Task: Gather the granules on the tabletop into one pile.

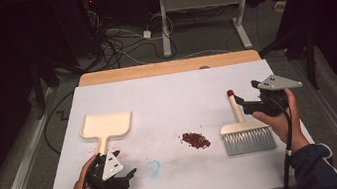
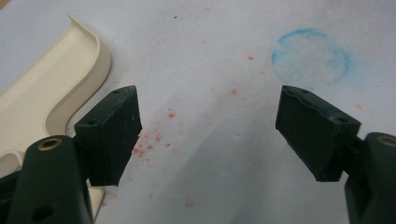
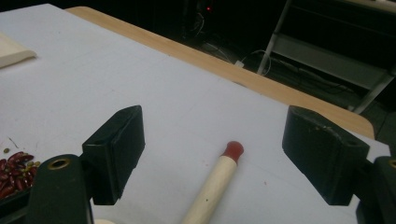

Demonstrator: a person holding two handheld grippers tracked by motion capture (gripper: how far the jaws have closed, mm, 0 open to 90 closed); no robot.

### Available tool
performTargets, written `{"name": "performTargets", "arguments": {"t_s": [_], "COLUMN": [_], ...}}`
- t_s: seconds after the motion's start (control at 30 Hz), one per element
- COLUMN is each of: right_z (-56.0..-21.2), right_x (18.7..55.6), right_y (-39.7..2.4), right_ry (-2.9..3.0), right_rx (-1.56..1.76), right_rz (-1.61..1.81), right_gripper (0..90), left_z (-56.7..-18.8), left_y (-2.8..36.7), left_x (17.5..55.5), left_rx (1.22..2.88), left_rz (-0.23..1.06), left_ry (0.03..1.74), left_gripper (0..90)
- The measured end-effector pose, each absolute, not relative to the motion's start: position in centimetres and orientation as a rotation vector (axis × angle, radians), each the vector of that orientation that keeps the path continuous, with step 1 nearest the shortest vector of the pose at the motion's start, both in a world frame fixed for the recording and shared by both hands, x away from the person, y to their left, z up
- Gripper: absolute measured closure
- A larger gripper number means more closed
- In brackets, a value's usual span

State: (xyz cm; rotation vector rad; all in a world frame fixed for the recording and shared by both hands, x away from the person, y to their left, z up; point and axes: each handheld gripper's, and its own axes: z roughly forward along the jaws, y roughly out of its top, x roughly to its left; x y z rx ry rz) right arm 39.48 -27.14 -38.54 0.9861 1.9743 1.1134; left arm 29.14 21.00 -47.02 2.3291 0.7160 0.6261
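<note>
Red beans (image 1: 195,140) are lying in a small heap mid-table on the white sheet (image 1: 171,94), between the cream dustpan (image 1: 106,125) at the left and the brush (image 1: 244,133) at the right. Both tools are sitting ungripped: the left gripper (image 1: 117,170) is hovering with jaws spread just beside the dustpan's handle, and the right gripper (image 1: 248,104) is hanging spread over the brush's red-tipped handle (image 3: 215,183). Probably a sweeping job is starting, so the right jaws should be straddling that handle squarely and closing low on it before lifting, while the left is lining up along the pan's handle rather than beside it.
</note>
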Motion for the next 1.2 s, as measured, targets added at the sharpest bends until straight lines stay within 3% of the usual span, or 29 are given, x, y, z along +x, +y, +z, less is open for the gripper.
{"name": "performTargets", "arguments": {"t_s": [1.2], "right_z": [-38.7], "right_x": [33.0], "right_y": [-26.4], "right_ry": [1.990], "right_rx": [0.774], "right_rz": [1.173], "right_gripper": [19.9], "left_z": [-47.0], "left_y": [20.9], "left_x": [29.0], "left_rx": [2.332], "left_rz": [0.618], "left_ry": [0.698], "left_gripper": [21.6]}}
